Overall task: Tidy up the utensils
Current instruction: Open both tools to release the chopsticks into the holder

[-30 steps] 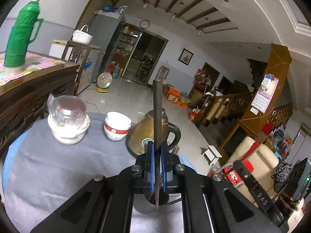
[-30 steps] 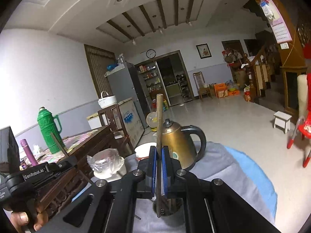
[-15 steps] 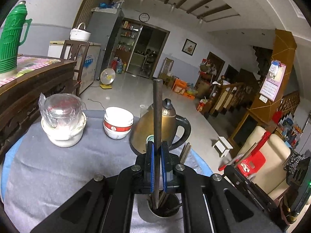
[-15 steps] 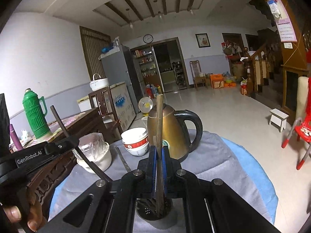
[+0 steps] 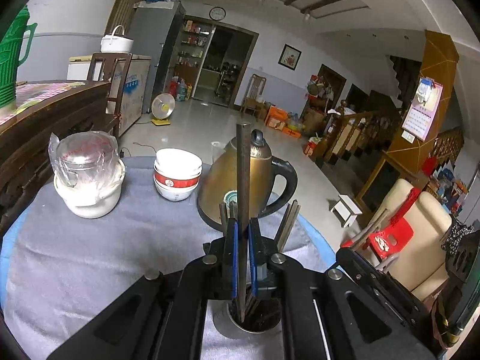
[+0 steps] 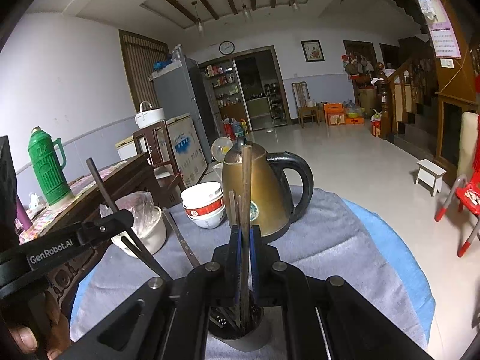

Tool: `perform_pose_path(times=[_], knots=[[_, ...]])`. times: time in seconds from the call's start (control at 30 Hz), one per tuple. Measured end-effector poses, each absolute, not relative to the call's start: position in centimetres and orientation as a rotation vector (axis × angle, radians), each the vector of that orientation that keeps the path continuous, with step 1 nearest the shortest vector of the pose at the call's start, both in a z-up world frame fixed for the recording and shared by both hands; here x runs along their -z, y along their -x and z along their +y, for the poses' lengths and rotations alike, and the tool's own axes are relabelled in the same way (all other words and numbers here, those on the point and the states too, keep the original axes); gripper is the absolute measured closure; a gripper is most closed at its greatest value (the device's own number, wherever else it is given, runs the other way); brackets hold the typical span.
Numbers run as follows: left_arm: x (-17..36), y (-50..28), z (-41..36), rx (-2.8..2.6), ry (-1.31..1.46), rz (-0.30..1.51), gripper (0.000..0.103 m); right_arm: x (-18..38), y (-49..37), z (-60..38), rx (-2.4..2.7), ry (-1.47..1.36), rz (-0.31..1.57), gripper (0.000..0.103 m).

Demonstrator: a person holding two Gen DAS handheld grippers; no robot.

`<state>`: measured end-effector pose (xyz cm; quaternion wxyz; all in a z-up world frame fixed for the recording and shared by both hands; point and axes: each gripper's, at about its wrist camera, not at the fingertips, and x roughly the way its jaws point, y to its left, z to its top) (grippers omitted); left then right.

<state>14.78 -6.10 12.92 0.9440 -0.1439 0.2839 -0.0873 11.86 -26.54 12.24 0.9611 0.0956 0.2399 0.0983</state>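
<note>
Dark chopstick (image 5: pixel 242 180) standing upright, clamped in left tool (image 5: pixel 243 258), tip entering metal cup (image 5: pixel 249 327) at bottom centre; right tool (image 6: pixel 245 258) gripping brown chopstick (image 6: pixel 246 186).

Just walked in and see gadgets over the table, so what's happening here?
A person is sorting utensils with a handheld gripper in each hand. The left gripper is shut on a dark chopstick, and the right gripper is shut on a brown chopstick. Both sticks have their lower ends in the metal holder, beside the brass kettle on the grey cloth.
</note>
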Motion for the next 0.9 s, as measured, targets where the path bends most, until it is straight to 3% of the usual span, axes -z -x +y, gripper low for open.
perform_pose_path(times=[0.9], knots=[[-9.7, -15.9, -7.4, 0.197, 0.222, 0.691, 0.096, -8.9, -14.6, -26.0, -0.215, -0.165, 0.621, 0.097]])
